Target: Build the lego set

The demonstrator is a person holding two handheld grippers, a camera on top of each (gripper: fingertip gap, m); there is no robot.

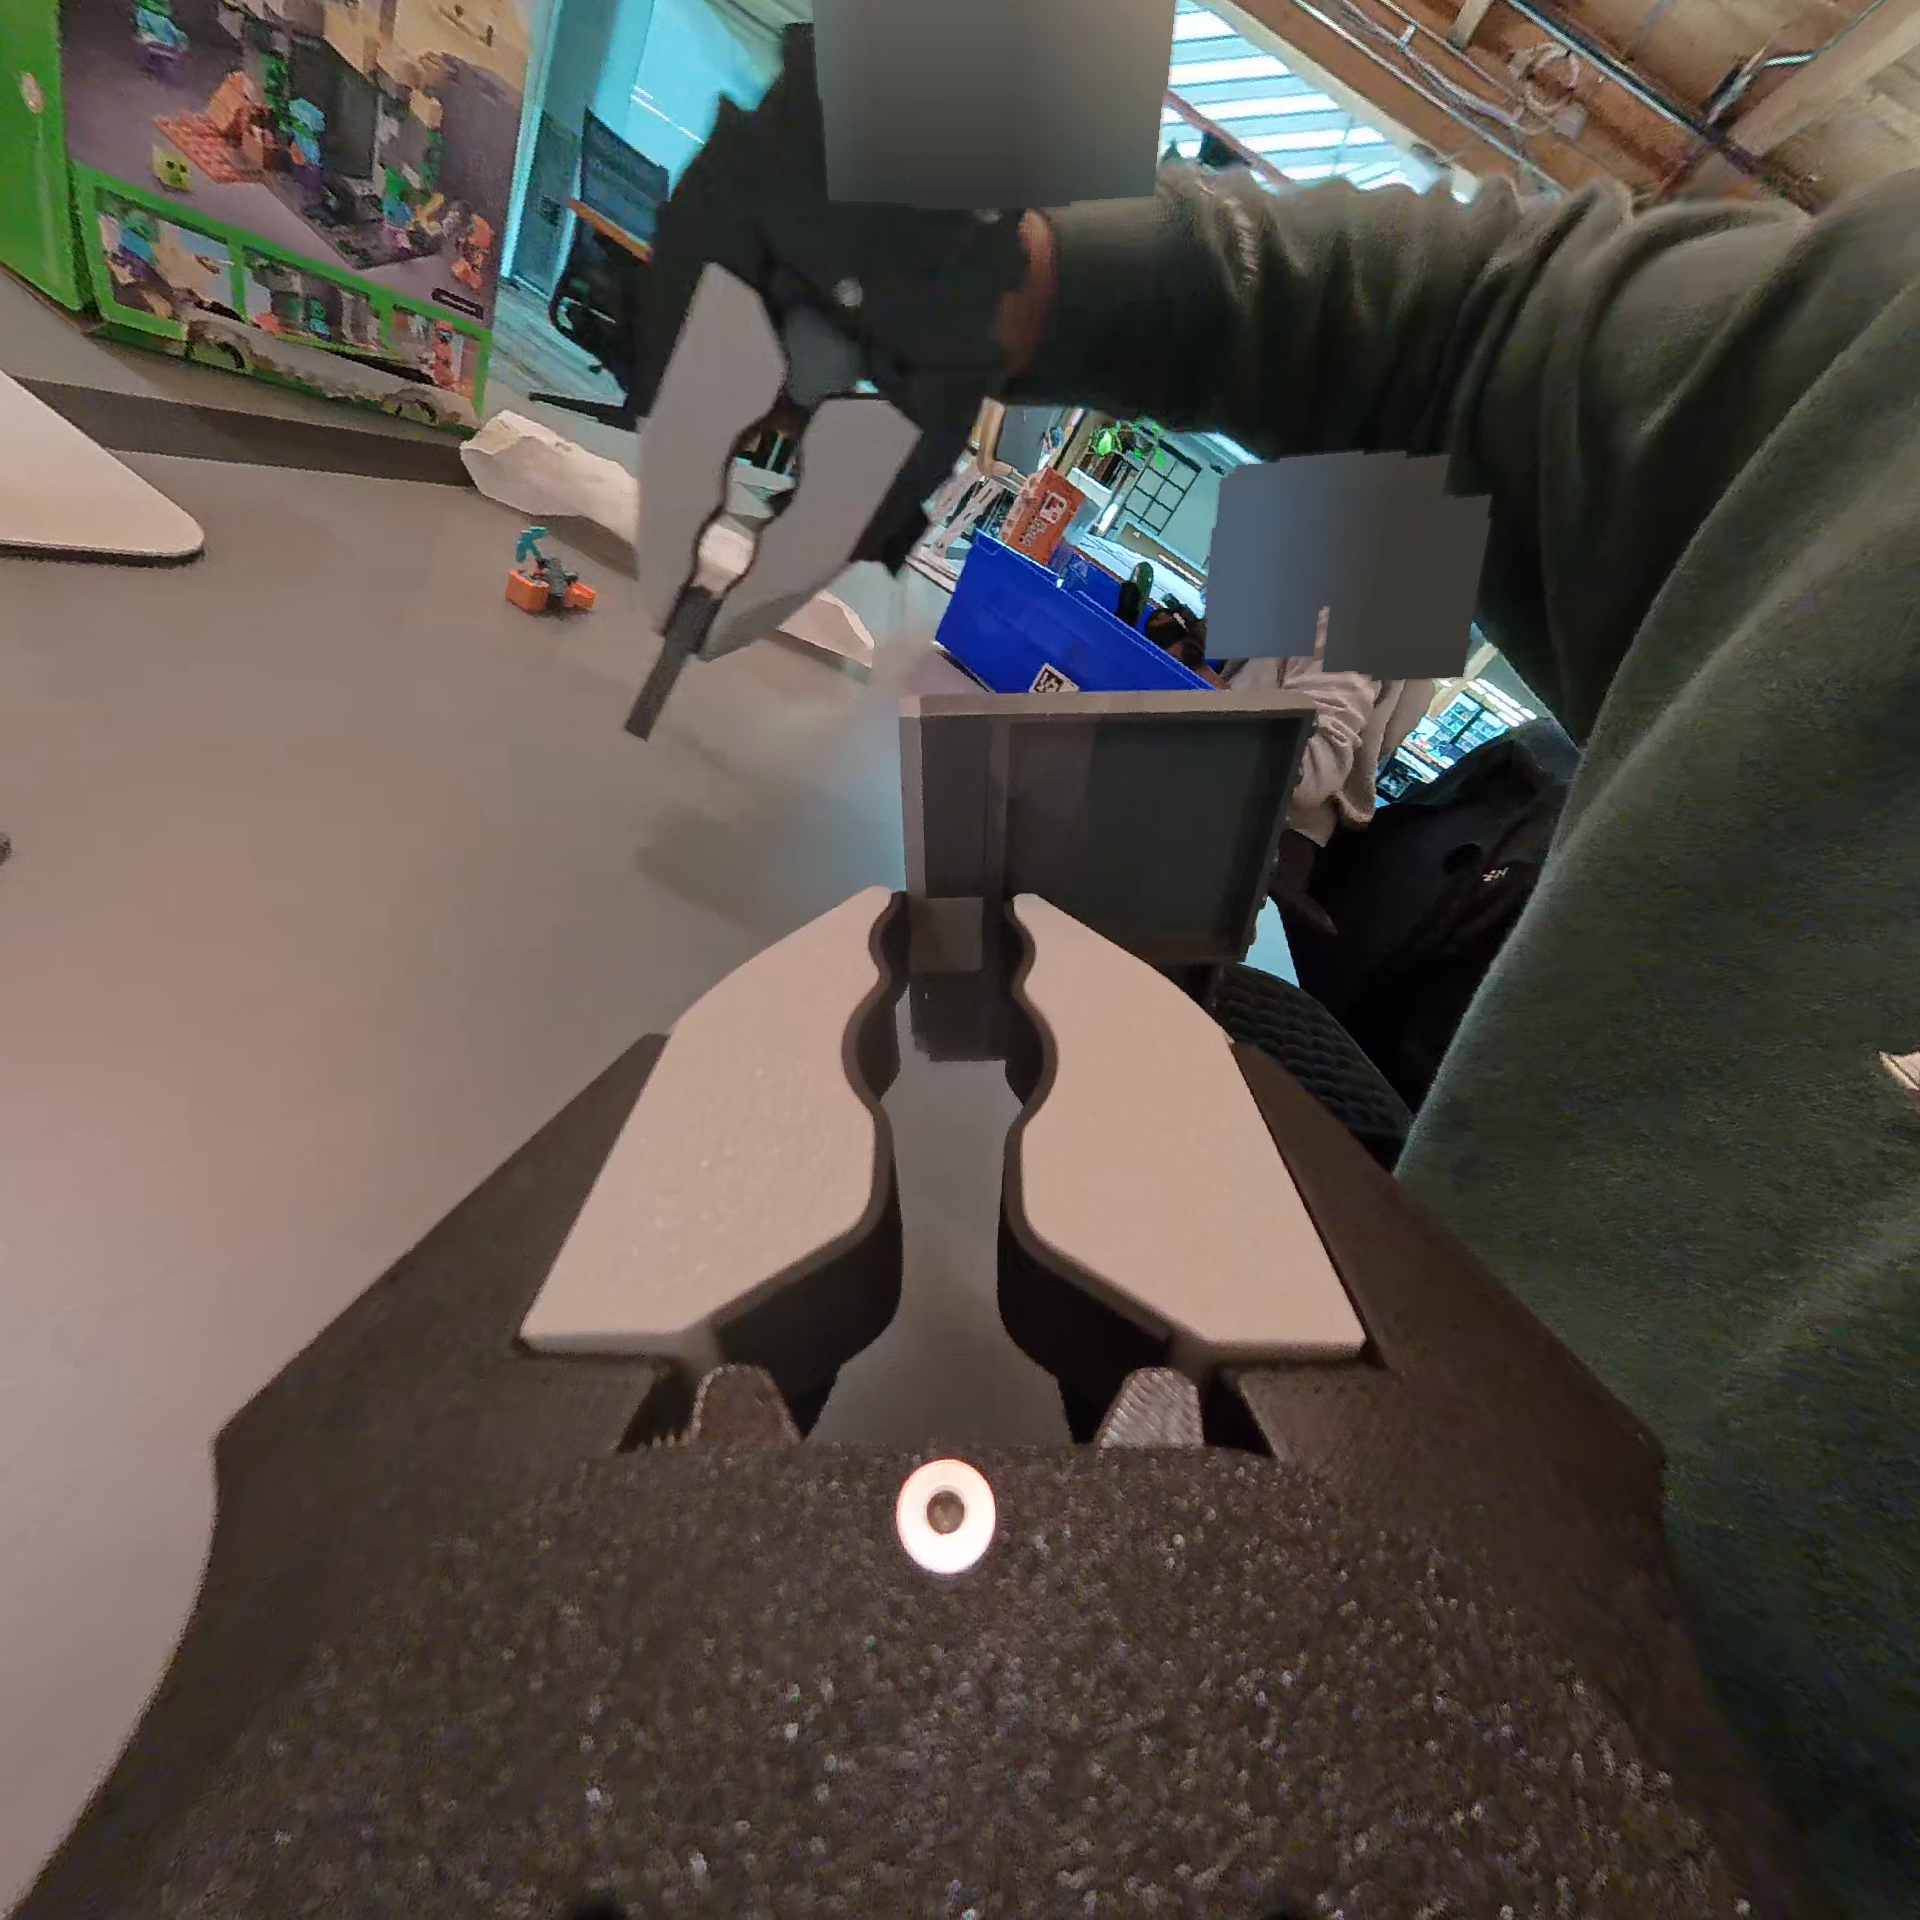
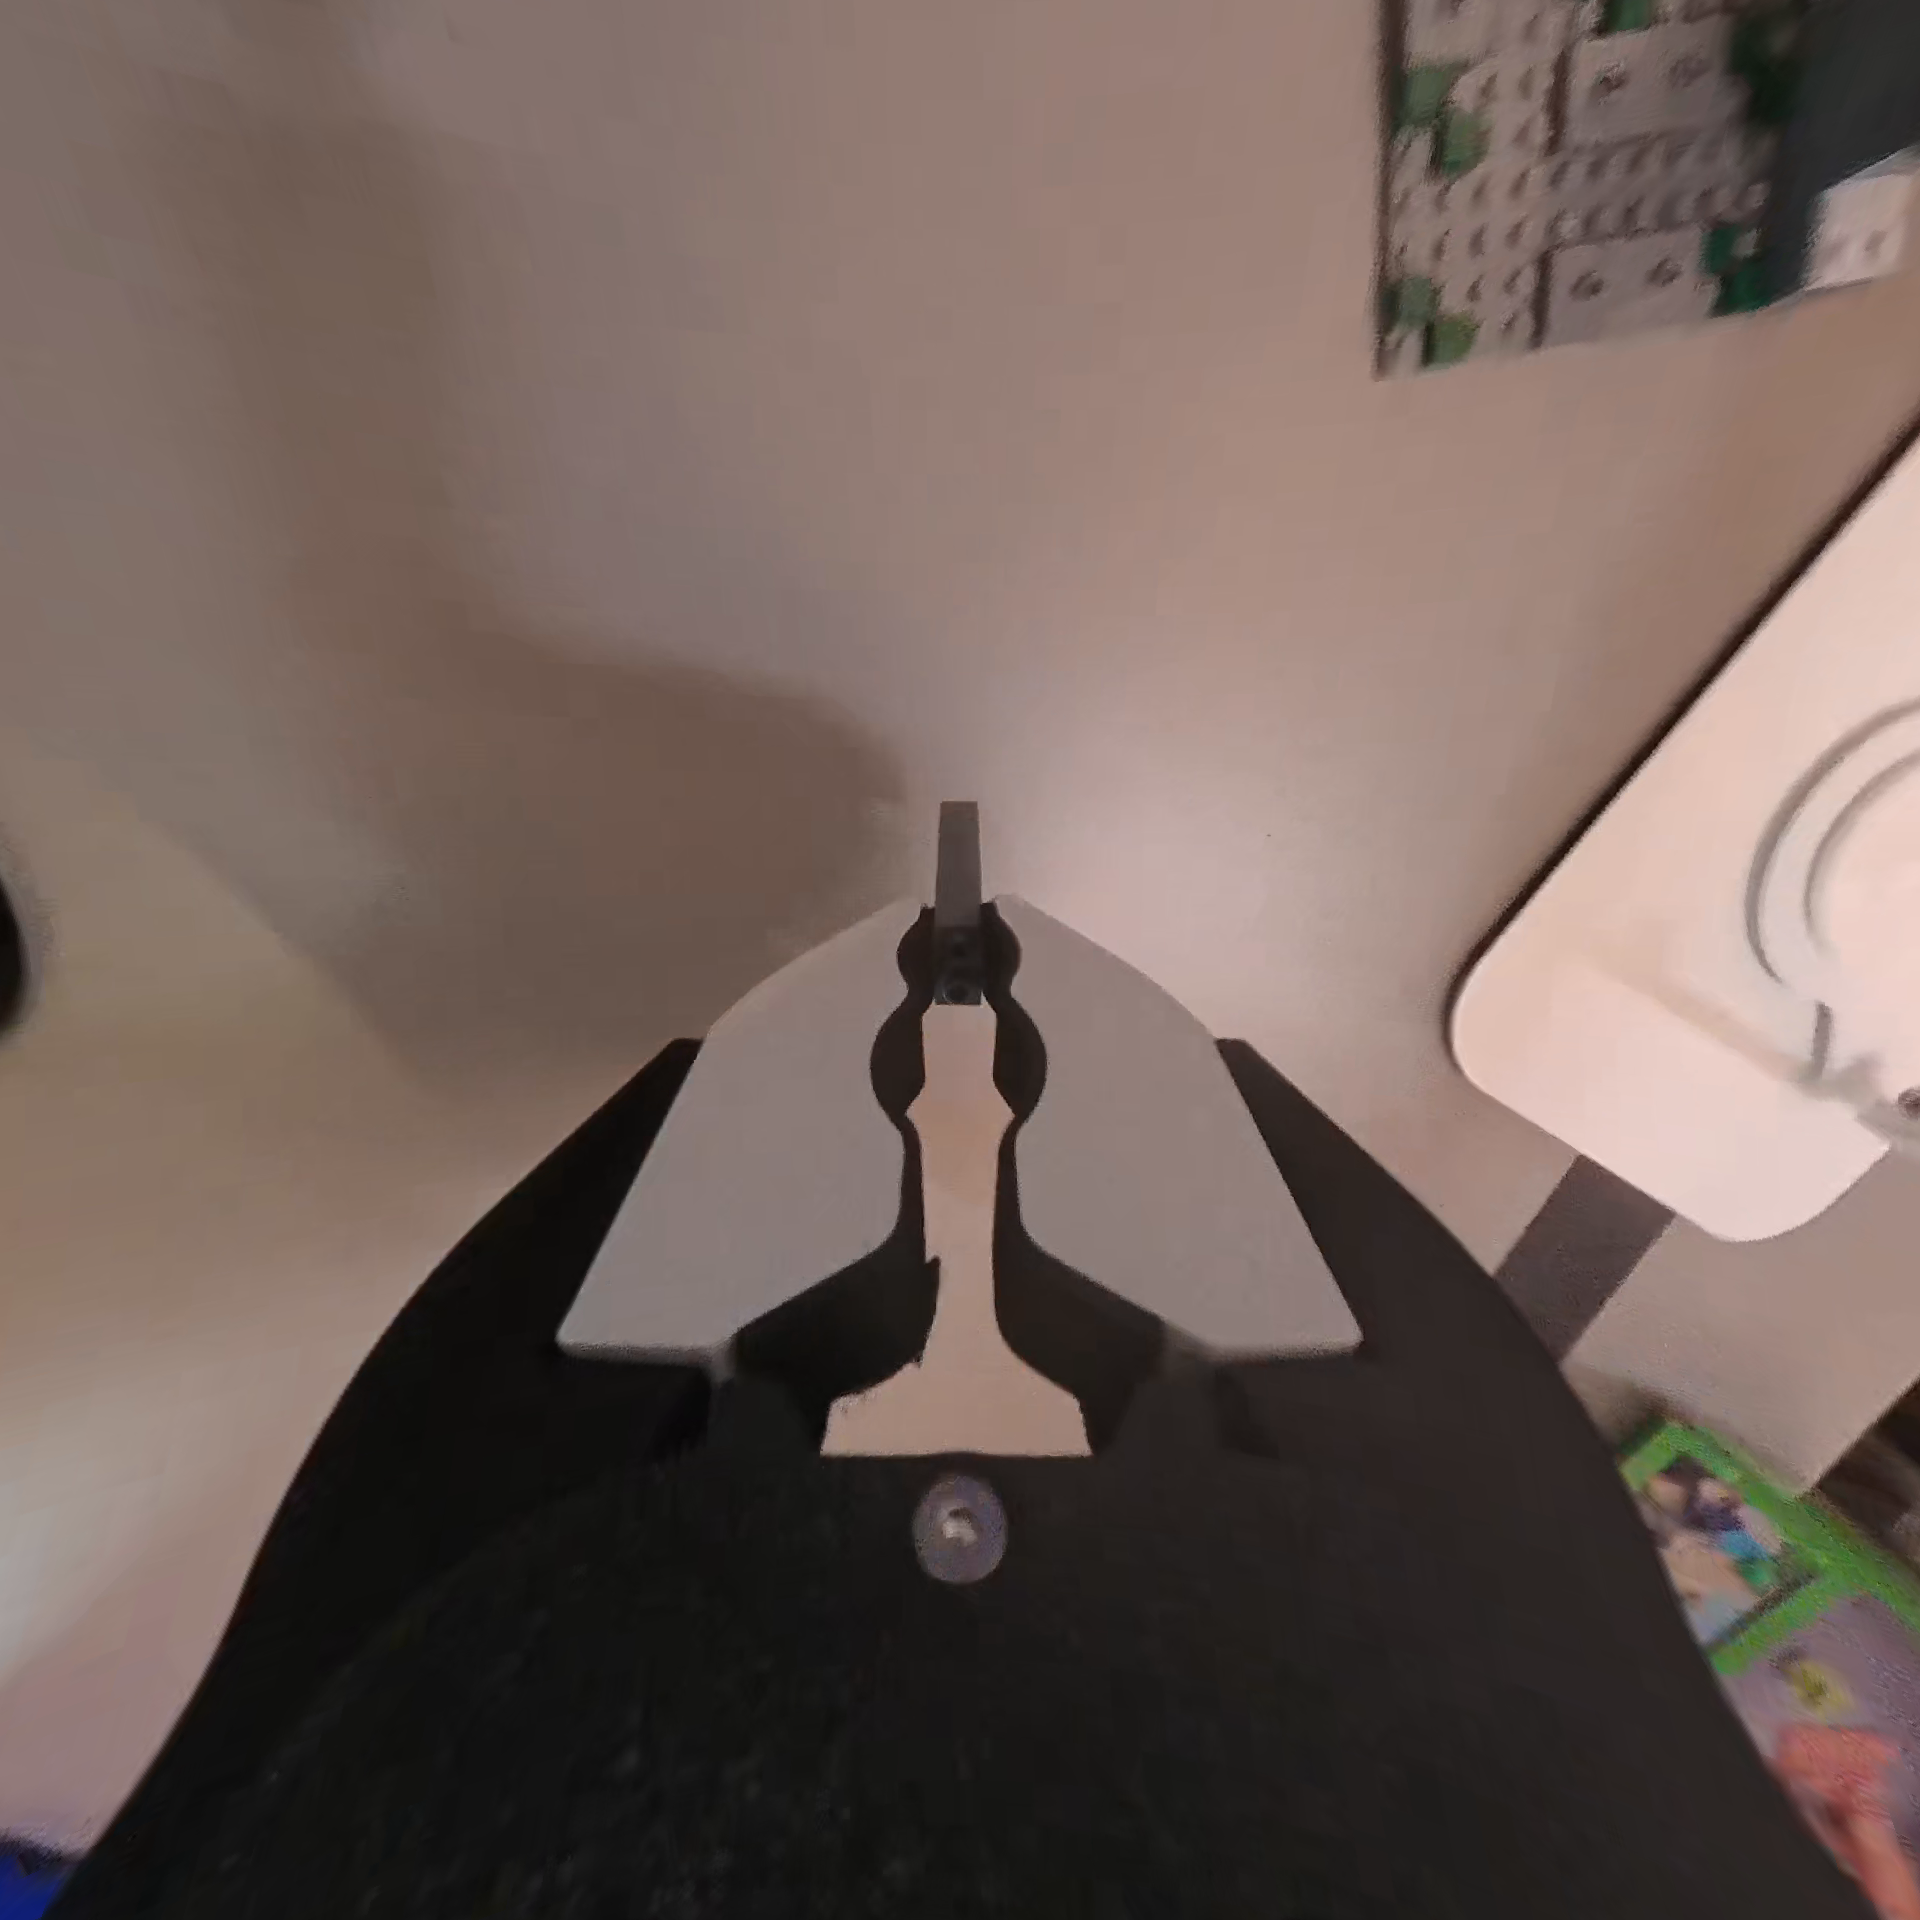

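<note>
Your left gripper (image 1: 951,914) is clamping one grey panel (image 1: 1101,821) upright above the table (image 1: 312,883); your right gripper (image 2: 958,920) is pinching one thin dark bar (image 2: 958,873) in midair.

The supporting surface was a plain grey table (image 1: 312,883). In the left wrist view, a green set box (image 1: 281,197) stood on it at 11 o'clock. A crumpled white paper bag (image 1: 551,473) lay at 12 o'clock, with a small orange-and-teal lego figure (image 1: 549,582) just beside it. A white flat tray (image 1: 83,488) rested at 9 o'clock. In the right wrist view, a grey-and-green studded lego plate (image 2: 1558,197) lay on the table at 1 o'clock, blurred.
</note>
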